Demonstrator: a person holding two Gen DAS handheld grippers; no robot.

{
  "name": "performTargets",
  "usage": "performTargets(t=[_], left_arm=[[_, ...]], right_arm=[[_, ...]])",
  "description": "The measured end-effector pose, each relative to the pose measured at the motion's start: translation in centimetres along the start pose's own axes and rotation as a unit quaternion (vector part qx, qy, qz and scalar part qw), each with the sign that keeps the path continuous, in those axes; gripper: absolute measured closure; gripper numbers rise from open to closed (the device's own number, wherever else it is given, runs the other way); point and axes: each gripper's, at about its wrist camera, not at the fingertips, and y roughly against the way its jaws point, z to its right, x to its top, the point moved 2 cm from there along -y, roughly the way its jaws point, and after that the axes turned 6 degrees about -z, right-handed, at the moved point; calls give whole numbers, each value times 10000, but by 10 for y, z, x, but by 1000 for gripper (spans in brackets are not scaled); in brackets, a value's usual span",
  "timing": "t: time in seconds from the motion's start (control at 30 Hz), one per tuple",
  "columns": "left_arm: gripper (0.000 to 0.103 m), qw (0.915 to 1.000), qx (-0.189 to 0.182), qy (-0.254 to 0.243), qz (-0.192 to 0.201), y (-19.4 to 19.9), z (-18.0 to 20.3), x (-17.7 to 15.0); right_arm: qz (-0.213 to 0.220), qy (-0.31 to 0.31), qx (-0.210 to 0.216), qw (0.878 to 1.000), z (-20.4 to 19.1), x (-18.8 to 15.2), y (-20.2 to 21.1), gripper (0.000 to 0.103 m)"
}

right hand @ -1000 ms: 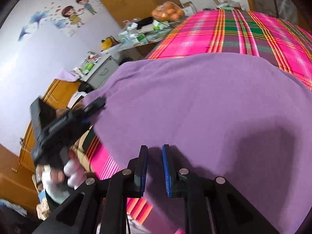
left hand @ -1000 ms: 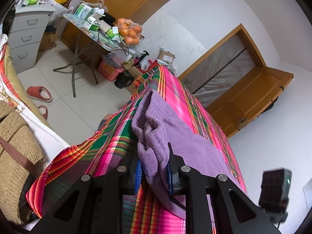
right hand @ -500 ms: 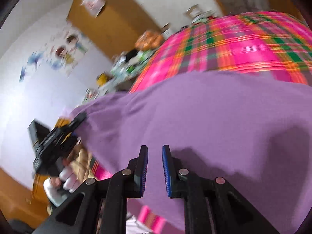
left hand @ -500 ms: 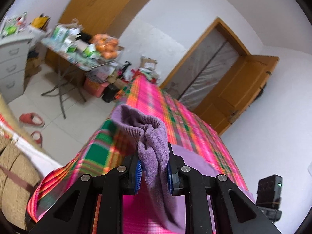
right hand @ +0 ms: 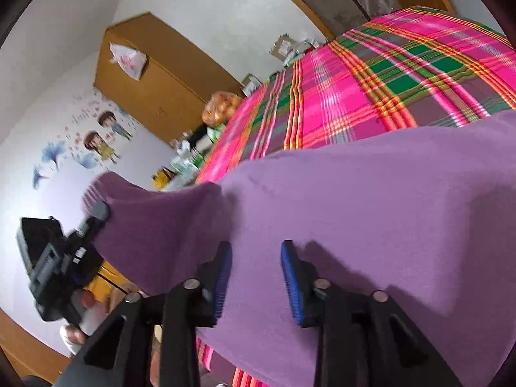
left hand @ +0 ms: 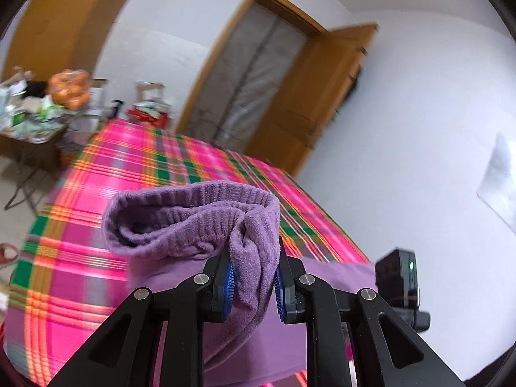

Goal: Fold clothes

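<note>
Left wrist view: purple garment (left hand: 193, 213), ribbed hem bunched and lifted above bed (left hand: 129, 167).
Garment body: spread flat on plaid bed cover, near edge.
Left tool (left hand: 253, 279): clamped on hem fold.
Right tool (right hand: 256, 282): jaws just opened, parted over cloth, gripping nothing.
Key relation: lifted hem lies left of right tool; left hand nearer, likely carries fold across.

The left gripper (left hand: 253, 285) pinches a bunched fold of the purple garment (left hand: 193, 219) between its blue pads, the ribbed hem curling toward ten o'clock above the pink plaid bedspread (left hand: 96, 258). More purple cloth lies flat under the fingers. At four o'clock sits the other gripper's black camera block (left hand: 400, 282); at twelve o'clock, an open wooden door (left hand: 316, 96)
</note>
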Motion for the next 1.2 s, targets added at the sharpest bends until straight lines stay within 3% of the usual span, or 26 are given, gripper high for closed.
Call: performTargets(t=[0.17, 0.3, 0.43, 0.47, 0.53, 0.6, 0.73, 0.9, 1.13, 1.2], left_arm=[[82, 9958, -327, -508, -685, -46, 36, -17], [82, 9839, -485, -836, -1506, -85, 54, -46], [82, 9767, -455, -961, -1866, -100, 58, -67], [79, 9767, -546, -976, -1832, -96, 57, -67], [57, 9766, -746, -1005, -1750, -88, 55, -68], [45, 9776, -1046, -1066, -1483, -71, 58, -66], [45, 9822, -1138, -1042, -1075, -43, 56, -63], [45, 9943, -618, -470, -730, -20, 20, -51], [45, 9964, -347, 193, -748, -17, -13, -40], [45, 9979, -370, 216, -479, -3, -11, -37]], right_arm=[[257, -81, 36, 9996, 12, 4, 19, 67], [387, -171, -3, 9991, 25, 3, 31, 66], [384, -243, -3, 9990, 32, 7, 29, 65], [371, -239, -1, 9990, 32, 7, 28, 65], [358, -193, 4, 9992, 31, 7, 28, 64], [370, -135, 25, 9992, 27, 8, 27, 64], [379, -72, 51, 9992, 23, 7, 28, 63], [449, -28, 81, 9990, 25, 5, 32, 63], [451, -84, 199, 9987, 32, 4, 30, 63], [459, -81, 260, 9986, 34, 4, 31, 63]])
